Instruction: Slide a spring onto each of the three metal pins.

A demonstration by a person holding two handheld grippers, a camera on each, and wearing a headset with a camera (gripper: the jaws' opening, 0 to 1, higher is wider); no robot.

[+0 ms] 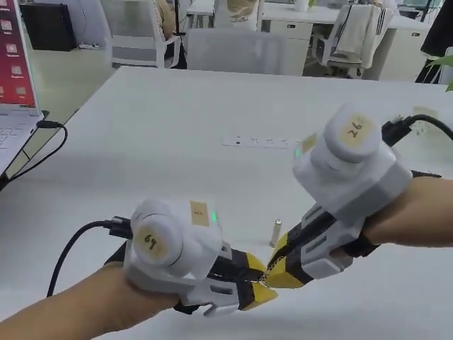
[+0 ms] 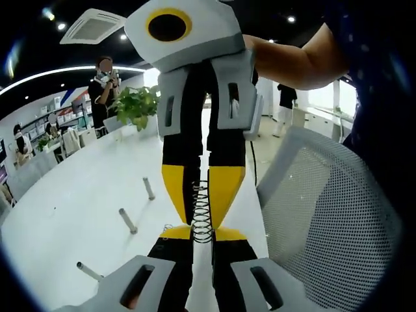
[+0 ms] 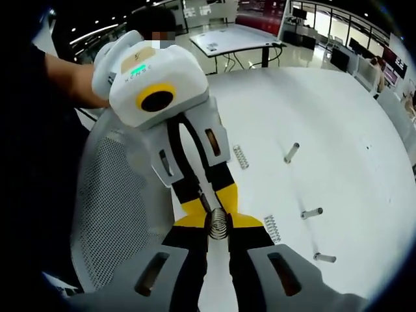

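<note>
White counter (image 1: 177, 127); mesh chair (image 2: 325, 214) at its near edge. L gripper (image 3: 213, 207) and R gripper (image 2: 202, 218) meet tip to tip over the near edge, roughly mid-width. R tongs clamped on a spring (image 2: 203, 201), coil running lengthwise between the yellow tips. L tongs nearly together round the spring's other end; can't tell if they actually grip. 3 metal pins (image 3: 292, 152) (image 3: 311, 212) (image 3: 324, 258) in a row on the counter, just in from the near edge, all bare. 2 loose springs (image 3: 241, 156) (image 3: 272, 229) lie flat btw tongs and pins.
</note>
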